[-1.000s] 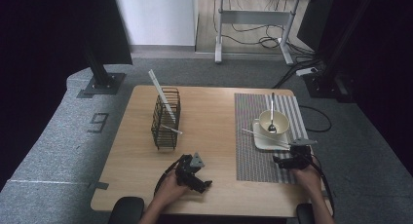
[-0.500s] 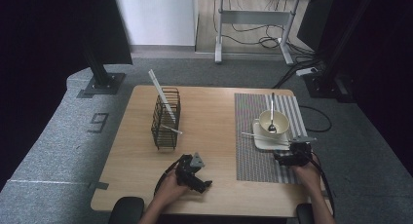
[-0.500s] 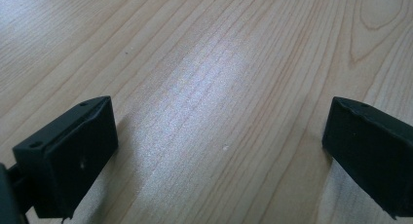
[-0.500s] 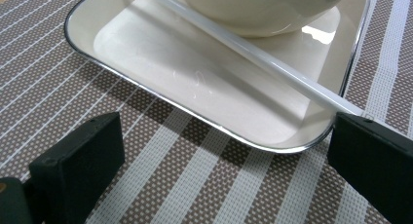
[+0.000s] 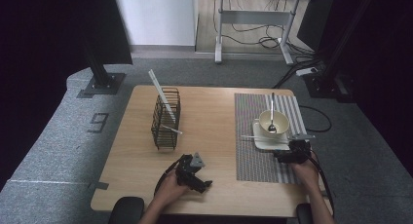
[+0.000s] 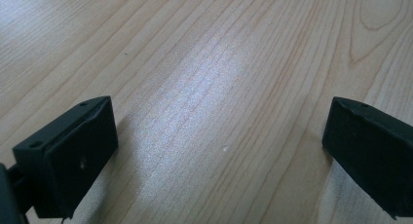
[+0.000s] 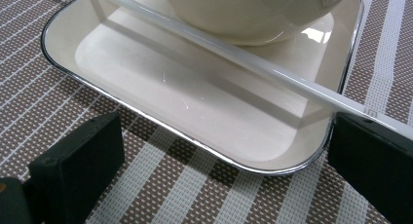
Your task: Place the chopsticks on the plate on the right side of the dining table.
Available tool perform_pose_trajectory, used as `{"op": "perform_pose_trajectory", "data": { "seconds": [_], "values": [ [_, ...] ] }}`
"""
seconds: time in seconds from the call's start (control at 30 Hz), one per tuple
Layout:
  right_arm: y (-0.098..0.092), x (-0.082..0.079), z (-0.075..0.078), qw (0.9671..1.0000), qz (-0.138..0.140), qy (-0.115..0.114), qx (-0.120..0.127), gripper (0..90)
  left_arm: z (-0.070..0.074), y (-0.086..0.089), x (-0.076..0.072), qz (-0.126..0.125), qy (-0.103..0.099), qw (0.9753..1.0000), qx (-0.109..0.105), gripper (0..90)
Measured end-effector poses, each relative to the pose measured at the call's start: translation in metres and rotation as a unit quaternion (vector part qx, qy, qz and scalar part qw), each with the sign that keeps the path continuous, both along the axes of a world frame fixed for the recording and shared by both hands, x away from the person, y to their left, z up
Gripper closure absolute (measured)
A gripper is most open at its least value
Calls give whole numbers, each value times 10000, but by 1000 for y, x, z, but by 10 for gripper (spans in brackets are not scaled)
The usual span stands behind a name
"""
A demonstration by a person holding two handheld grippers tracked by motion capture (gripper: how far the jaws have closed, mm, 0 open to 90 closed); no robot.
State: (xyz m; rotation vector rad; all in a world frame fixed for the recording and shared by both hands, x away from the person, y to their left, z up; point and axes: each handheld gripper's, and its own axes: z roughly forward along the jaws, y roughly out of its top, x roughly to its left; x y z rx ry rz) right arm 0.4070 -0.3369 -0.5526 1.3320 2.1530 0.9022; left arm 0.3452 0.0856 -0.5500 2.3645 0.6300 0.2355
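- Right gripper view: right gripper [image 7: 229, 160] jaws wide apart, holding nothing; white stick [image 7: 243, 58] crosses plate [image 7: 146, 78], both ends cut off.
- Left gripper [image 6: 219, 151] jaws spread wide over bare wooden table [image 6: 204, 63].

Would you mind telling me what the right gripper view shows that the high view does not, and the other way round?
Right gripper view alone: the square plate's silver-edged rim close up, and the white chopstick ending above the right jaw, apparently resting on it, jaws wide apart.

High view alone: the wire basket, the spoon in the bowl, and the left gripper on bare wood.

Both: plate, bowl, chopstick, striped placemat, right gripper.
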Motion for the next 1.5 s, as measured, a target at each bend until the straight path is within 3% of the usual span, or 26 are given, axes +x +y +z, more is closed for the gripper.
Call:
{"op": "perform_pose_trajectory", "data": {
  "seconds": [0.7, 0.9, 1.2, 1.5],
  "values": [
    [0, 0, 1, 9999, -49, -29, -91, 0, 0, 0, 0, 2, 3, 10000, -17, 0],
    [-1, -8, 6, 9999, 93, 31, -108, 0, 0, 0, 0, 2, 3, 10000, -18, 0],
    [-3, -26, 13, 9992, 351, 169, 88, 0, 0, 0, 0, -2, 2, 10000, -12, 0],
    [2, -53, 26, 9984, 514, -14, 218, 0, 0, 0, 0, 3, 3, 10000, -18, 0]
  ]
}}
